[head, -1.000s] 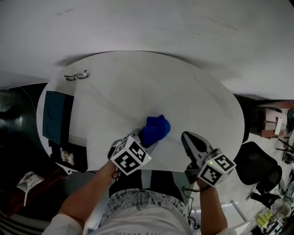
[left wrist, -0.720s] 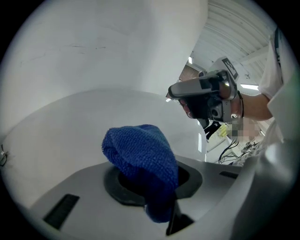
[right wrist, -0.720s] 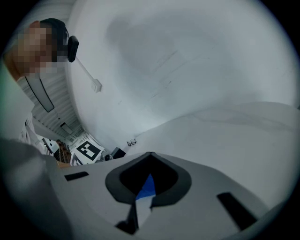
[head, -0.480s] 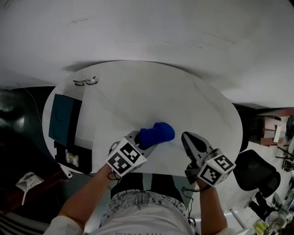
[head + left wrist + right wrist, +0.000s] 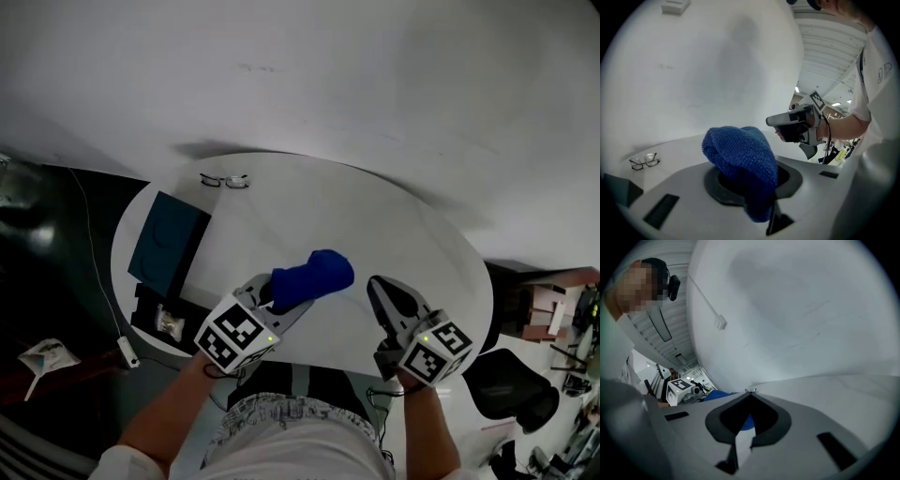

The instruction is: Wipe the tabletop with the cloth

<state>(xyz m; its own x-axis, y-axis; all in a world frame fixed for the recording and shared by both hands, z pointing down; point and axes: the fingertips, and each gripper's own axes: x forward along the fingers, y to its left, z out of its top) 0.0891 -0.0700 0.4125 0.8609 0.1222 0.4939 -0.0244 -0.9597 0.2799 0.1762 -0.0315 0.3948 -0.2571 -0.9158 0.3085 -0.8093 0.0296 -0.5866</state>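
Note:
A bunched blue cloth (image 5: 314, 275) sits over the near part of the round white tabletop (image 5: 375, 225). My left gripper (image 5: 278, 292) is shut on it from the near left edge. In the left gripper view the cloth (image 5: 740, 157) bulges over the jaws and hides the tips of my left gripper (image 5: 749, 185). My right gripper (image 5: 377, 286) hovers at the near right edge, a hand's width right of the cloth, jaws shut on nothing. In the right gripper view the tips of my right gripper (image 5: 751, 393) meet, and a bit of the cloth (image 5: 746, 423) shows behind them.
A pair of glasses (image 5: 225, 180) lies at the table's far left edge. A dark blue book (image 5: 167, 246) and a black item (image 5: 159, 317) rest on the left side. A black office chair (image 5: 511, 389) stands off the table to the right. A white wall rises behind.
The left gripper has swung the cloth round so it now points more to the right. The head camera has tilted up, showing more wall. The right gripper has stayed put.

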